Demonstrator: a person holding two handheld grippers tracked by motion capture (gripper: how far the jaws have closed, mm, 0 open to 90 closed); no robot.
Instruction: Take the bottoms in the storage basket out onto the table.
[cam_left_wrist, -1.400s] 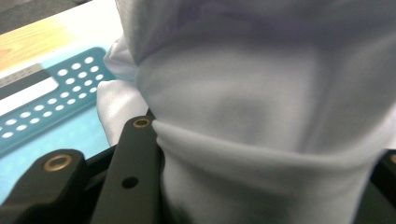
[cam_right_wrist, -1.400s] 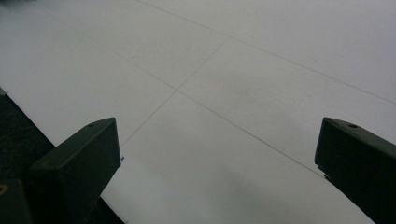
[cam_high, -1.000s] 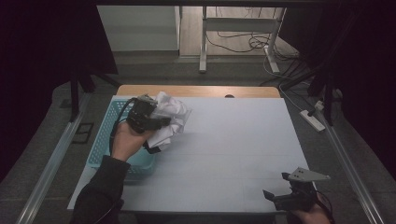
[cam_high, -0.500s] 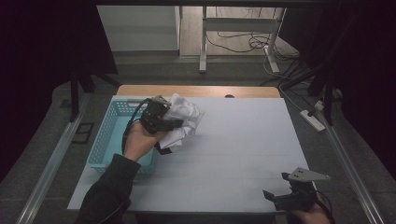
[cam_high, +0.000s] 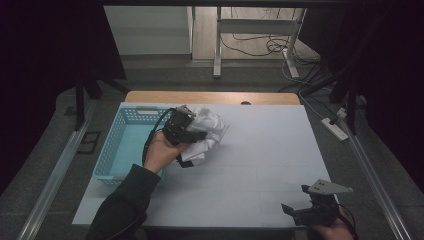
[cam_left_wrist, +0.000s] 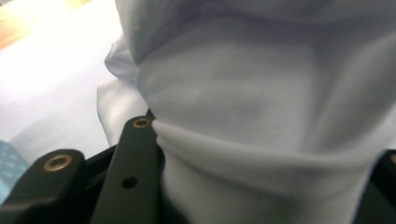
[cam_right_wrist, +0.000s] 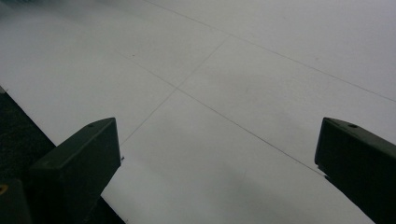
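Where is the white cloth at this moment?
In the high view the white cloth hangs bunched in the left gripper, over the white table just right of the blue basket.

White cloth (cam_left_wrist: 261, 93) cut off by frame edges, blurred

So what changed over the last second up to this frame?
The left tongs, shut on the white cloth, carried it rightward from above the blue basket out over the white table. The right tongs stayed open at the near right edge.
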